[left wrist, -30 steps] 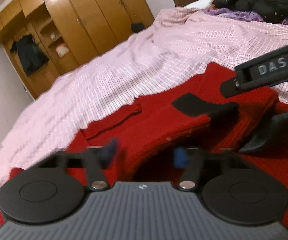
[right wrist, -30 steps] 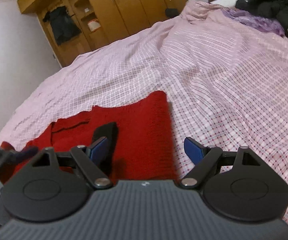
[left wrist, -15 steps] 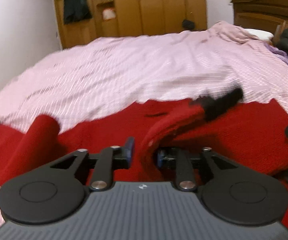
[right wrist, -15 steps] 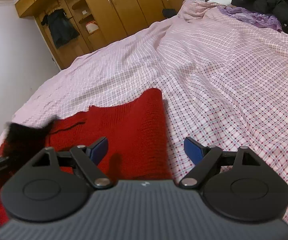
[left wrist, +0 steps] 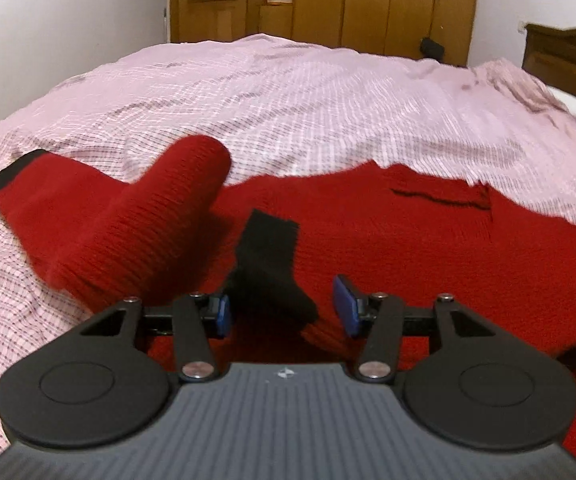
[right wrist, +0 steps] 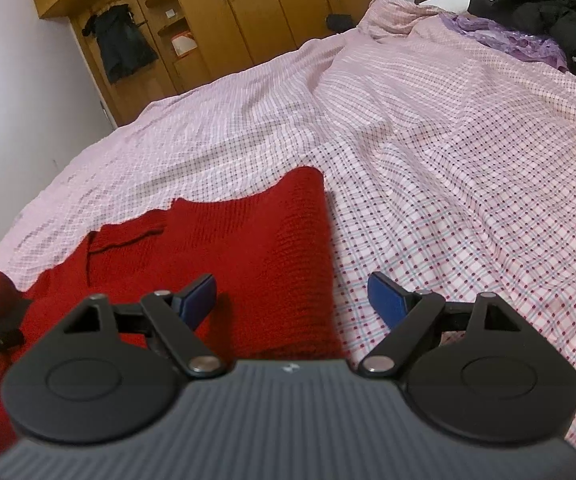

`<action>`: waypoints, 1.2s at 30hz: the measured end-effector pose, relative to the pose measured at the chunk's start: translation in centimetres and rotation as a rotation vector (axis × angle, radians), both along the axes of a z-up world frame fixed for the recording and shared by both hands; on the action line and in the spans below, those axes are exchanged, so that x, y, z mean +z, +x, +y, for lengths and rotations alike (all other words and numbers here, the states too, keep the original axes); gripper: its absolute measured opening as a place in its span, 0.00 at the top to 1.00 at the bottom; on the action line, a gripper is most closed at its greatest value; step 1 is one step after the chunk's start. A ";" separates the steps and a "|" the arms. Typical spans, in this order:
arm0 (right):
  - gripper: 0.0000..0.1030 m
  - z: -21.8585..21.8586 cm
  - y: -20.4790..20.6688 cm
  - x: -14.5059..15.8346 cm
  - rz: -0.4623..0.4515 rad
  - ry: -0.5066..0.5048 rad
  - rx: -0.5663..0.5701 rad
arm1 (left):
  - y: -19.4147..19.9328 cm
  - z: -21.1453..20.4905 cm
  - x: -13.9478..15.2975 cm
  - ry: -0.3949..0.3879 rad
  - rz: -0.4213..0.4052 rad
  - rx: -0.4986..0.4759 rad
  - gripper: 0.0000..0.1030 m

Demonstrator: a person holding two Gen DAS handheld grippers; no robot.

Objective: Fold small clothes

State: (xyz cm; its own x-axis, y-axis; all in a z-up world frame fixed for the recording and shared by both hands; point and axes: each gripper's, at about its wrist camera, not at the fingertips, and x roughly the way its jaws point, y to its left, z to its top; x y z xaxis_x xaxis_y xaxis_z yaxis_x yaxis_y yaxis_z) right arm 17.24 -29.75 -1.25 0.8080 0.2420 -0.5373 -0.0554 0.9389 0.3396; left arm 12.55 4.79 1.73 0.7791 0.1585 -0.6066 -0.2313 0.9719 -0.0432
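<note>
A red knitted sweater [left wrist: 387,232] with black cuffs lies on the bed. In the left wrist view one sleeve [left wrist: 128,216] bulges up at the left, its black cuff [left wrist: 12,172] on the sheet. The other black cuff [left wrist: 268,264] lies on the sweater body between the blue pads of my left gripper [left wrist: 284,312], which is open; the cuff is loose. My right gripper [right wrist: 291,300] is open over the folded right edge of the sweater [right wrist: 248,248], holding nothing.
The bed has a pink checked sheet [right wrist: 447,140]. Wooden wardrobes [right wrist: 248,20] stand behind it. A black jacket [right wrist: 547,8] and purple cloth [right wrist: 507,36] lie at the far right. A dark wooden headboard [left wrist: 563,60] is at the right.
My left gripper carried the sleeve with the black cuff leftward across the sweater, then opened and let it go. My right gripper stayed open and hardly moved.
</note>
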 end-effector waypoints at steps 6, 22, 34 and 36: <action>0.18 0.3 0.9 1.4 -0.014 -0.028 0.045 | 2.7 1.3 0.1 -0.004 0.027 0.007 0.44; 0.17 -1.4 5.8 0.0 0.032 0.034 0.081 | 5.5 1.3 -1.6 0.035 0.058 -0.098 0.49; 0.76 -0.1 5.3 -0.2 -0.015 -0.033 0.104 | 4.5 0.9 -0.3 0.070 -0.020 -0.064 0.93; 0.80 -0.2 4.8 0.2 -0.053 -0.012 0.096 | 4.4 0.9 0.2 0.078 -0.049 -0.055 0.93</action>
